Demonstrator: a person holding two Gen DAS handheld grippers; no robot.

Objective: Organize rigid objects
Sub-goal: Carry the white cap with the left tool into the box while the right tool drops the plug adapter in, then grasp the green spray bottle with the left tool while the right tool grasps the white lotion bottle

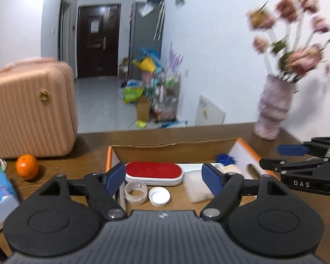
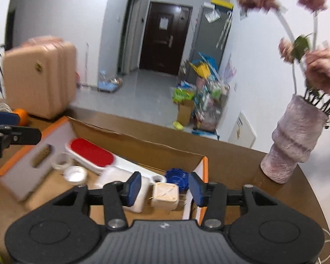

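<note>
An open cardboard box (image 1: 173, 148) with orange-edged flaps lies on the brown table. Inside are a red-and-white lint brush (image 1: 153, 172), a tape ring (image 1: 135, 192), a white cap (image 1: 159, 196), a white block (image 1: 197, 186) and a blue ribbed piece (image 1: 224, 158). My left gripper (image 1: 164, 179) is open and empty above the box's near side. My right gripper (image 2: 164, 188) is open over the box's right end (image 2: 203, 165), with a cream cube (image 2: 165, 195) lying below between its fingers, beside the blue ribbed piece (image 2: 176, 177). The brush (image 2: 91, 154) also shows there.
A pink suitcase (image 1: 30, 107) and an orange (image 1: 27, 166) sit at the table's left. A blue packet (image 1: 0, 189) lies at the left edge. A vase of pink flowers (image 1: 272, 107) stands at the right rear, close to the right gripper (image 1: 297, 157).
</note>
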